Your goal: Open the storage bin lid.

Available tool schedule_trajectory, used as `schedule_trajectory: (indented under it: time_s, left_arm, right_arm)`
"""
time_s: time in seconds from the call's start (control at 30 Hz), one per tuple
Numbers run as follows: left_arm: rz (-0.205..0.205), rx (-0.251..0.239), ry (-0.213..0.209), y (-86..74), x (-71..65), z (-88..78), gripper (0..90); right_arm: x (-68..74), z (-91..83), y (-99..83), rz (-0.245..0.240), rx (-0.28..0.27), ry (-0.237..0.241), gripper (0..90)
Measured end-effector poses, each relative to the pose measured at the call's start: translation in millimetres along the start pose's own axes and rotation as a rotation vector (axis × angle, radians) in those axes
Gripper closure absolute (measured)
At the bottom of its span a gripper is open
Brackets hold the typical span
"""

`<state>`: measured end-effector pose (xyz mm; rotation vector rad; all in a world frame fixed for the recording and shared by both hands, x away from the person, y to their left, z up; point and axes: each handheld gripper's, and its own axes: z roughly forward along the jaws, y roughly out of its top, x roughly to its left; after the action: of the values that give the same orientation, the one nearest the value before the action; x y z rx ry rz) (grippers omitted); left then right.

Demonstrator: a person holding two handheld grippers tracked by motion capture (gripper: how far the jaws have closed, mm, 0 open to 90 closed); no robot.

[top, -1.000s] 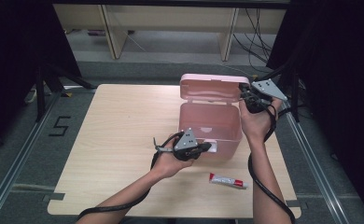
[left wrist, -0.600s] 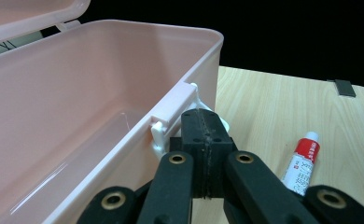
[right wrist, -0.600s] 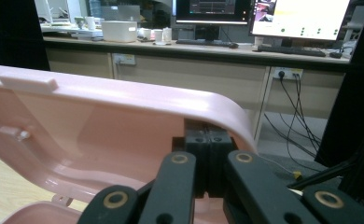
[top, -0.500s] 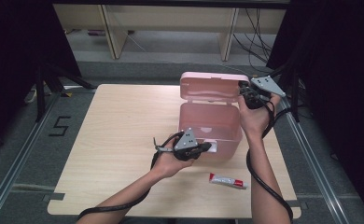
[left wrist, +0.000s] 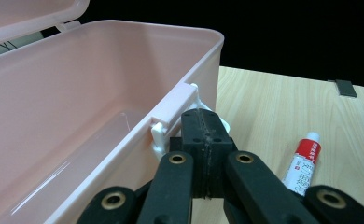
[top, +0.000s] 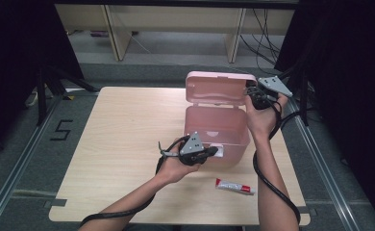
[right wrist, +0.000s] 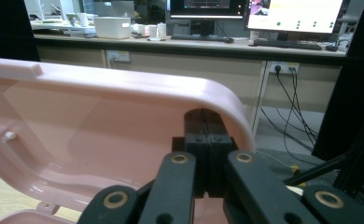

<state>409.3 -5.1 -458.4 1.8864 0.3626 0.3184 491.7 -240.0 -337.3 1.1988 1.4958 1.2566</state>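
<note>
Pale wood covers the table [top: 113, 144], which stands on a grey floor with dark curtains at both sides and shelf legs at twelve o'clock in the high view. A pink plastic box [top: 217, 130] sits just right of the table's centre, its hinged lid [top: 217, 89] standing upright on the far side.

At the box's near wall, about six o'clock from its middle, the left gripper [top: 213, 152] lies level with its tips against the white latch [left wrist: 189, 100]. In the left gripper view its two black jaws are pressed together with no gap, their tips right at the latch tab; whether any of the tab is nipped between them I cannot tell. The box's pink interior [left wrist: 63, 130] spreads toward ten o'clock in that view, with nothing seen inside.

At the lid's right end, about one o'clock from the box, the right gripper [top: 252, 94] is held up by the person's right hand [top: 261, 118]. In the right gripper view its jaws are likewise pressed together, their tips behind the lid's rounded corner [right wrist: 227, 105] and close against the translucent pink plastic.

A small red and white tube [top: 234, 186] lies flat on the table at five o'clock from the box, near the front edge and well apart from both grippers.
</note>
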Motion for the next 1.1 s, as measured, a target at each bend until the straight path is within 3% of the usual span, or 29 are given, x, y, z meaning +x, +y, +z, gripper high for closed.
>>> schedule_trajectory:
  time_s: [0.37, 1.1]
  left_arm:
    - [0.0, 0.002, -0.002, 0.2, 0.2, 0.3, 89.7]
    - [0.004, 0.005, -0.001, 0.8, 0.6, 0.7, 89.7]
  right_arm:
    - [-2.1, 8.0, -4.9, 0.023, 0.037, -0.002, 90.0]
    - [-6.0, 17.9, -18.6, 0.021, 0.081, -0.015, 90.0]
